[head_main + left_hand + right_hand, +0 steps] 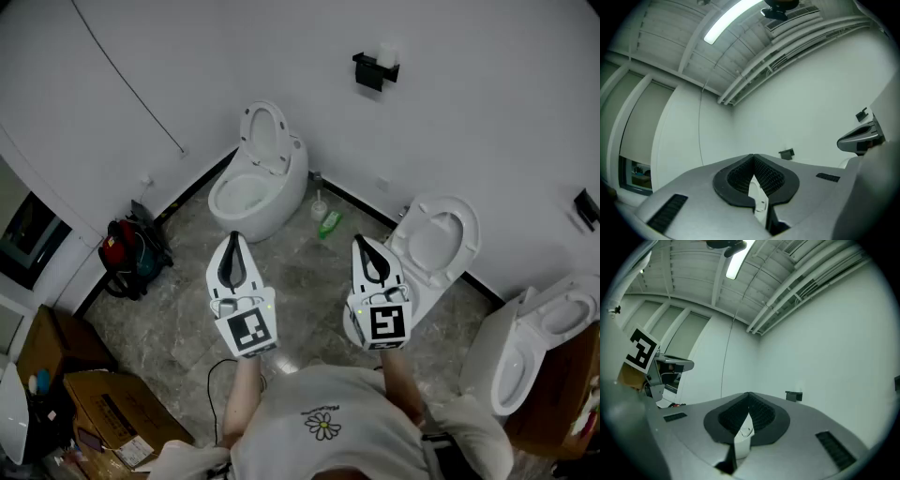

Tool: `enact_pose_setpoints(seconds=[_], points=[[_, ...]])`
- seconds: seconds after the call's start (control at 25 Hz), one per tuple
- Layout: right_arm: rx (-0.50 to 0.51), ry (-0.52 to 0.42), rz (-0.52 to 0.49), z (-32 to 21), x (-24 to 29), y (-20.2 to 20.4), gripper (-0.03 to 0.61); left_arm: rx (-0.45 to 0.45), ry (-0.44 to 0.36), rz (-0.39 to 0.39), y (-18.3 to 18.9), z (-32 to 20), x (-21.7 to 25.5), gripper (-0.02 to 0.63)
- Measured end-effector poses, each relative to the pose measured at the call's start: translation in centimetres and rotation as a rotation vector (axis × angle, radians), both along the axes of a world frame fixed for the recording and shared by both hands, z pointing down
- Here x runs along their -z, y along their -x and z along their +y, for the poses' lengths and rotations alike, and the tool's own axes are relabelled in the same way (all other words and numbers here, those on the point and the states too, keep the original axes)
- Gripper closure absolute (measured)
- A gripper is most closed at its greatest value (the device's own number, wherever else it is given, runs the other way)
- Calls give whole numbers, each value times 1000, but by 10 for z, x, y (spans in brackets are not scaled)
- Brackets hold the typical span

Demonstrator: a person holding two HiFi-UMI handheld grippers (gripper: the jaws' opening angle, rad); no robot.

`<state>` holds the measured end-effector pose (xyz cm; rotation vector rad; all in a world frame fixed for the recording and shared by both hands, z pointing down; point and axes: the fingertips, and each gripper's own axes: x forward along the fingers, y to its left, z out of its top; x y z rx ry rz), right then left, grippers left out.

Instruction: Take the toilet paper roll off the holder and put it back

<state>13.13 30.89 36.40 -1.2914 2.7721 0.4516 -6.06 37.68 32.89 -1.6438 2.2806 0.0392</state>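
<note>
Two grippers, three toilets, one holder, one roll; counted in the head view from left to right.

At 8 o'clock cardboard boxes (pixel 94 405) run off the frame; at 9 o'clock a red and black bag (pixel 128 255) lies against the wall; at 11 o'clock stands the first toilet (pixel 251 178), lid up.

The left gripper (pixel 234 238) is held over the floor with its jaws pressed together and nothing between them; its own view shows the tips (pixel 752 157) meeting.

A green bottle (pixel 329 223) lies on the floor at 12 o'clock, between the first and second toilets.

The right gripper (pixel 362 242) is level with the left, jaws likewise closed and empty, tips (pixel 749 395) meeting in its own view.

The black holder (pixel 374 71) hangs on the wall at 1 o'clock, well apart from both grippers; the white roll (pixel 386 54) shows at its top, too small to tell how it sits.

The second toilet (pixel 439 236) stands at 2 o'clock, partly behind the right gripper; the third toilet (pixel 548 323) is at 3 o'clock; nothing stands between the grippers and the holder.
</note>
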Motion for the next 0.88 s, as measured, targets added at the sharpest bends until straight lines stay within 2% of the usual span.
enact_pose_setpoints(seconds=[0.12,0.28,0.44,0.6,0.72,0.88], points=[[-12,38,-3,-7,-5,-3,569,-9,6,-2,-2,-5,-1,595],[-21,26,1,-12,-3,-5,569,-21,8,8,-3,-10,-3,595],[-34,65,21,-18,-11,-4,569,-32,17,19,0,-17,-7,595],[-39,88,-7,-24,-14,-10,569,-39,32,26,-2,-27,-13,595],[-44,91,-12,-30,-19,-14,569,-49,60,1,-4,-33,-20,595],[-31,92,-10,-35,-23,-11,569,-68,63,13,-5,-44,-26,595]])
